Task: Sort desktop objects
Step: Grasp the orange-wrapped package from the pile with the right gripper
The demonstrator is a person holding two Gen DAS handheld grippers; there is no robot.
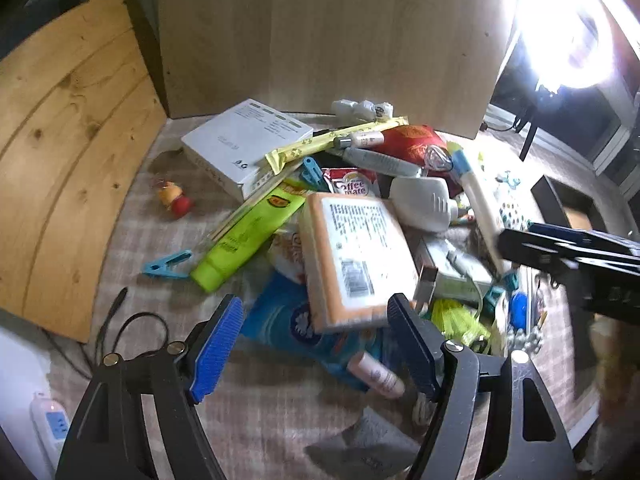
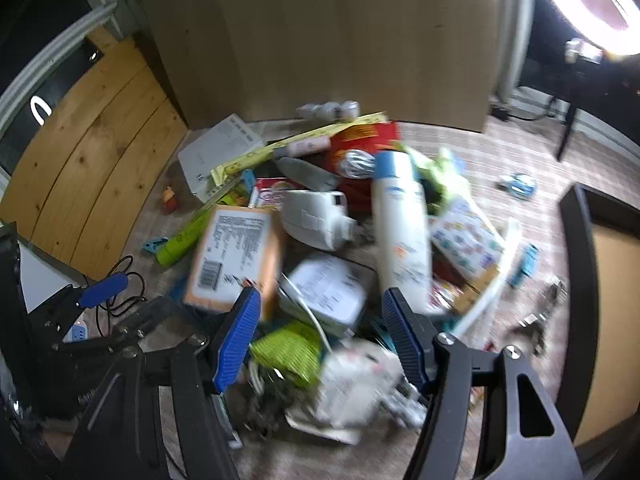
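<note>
Between the wide-open, empty left gripper (image 1: 316, 344) fingers, the orange packet (image 1: 354, 258) lay nearest, its long axis toward twelve o'clock; the right gripper (image 2: 320, 338) also gaped empty.

left claw (image 1: 316, 344): black frame | 2 blue ribbed pads | silver screws || right claw (image 2: 320, 340): black frame | blue ribbed pads | silver screws

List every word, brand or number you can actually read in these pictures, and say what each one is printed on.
"Coffee mate": on the red and white sachet in the middle of the pile.
Too small or blurred to read: the white label on the orange box, the print on the white box, the badge on the green tube, the white bottle.
</note>
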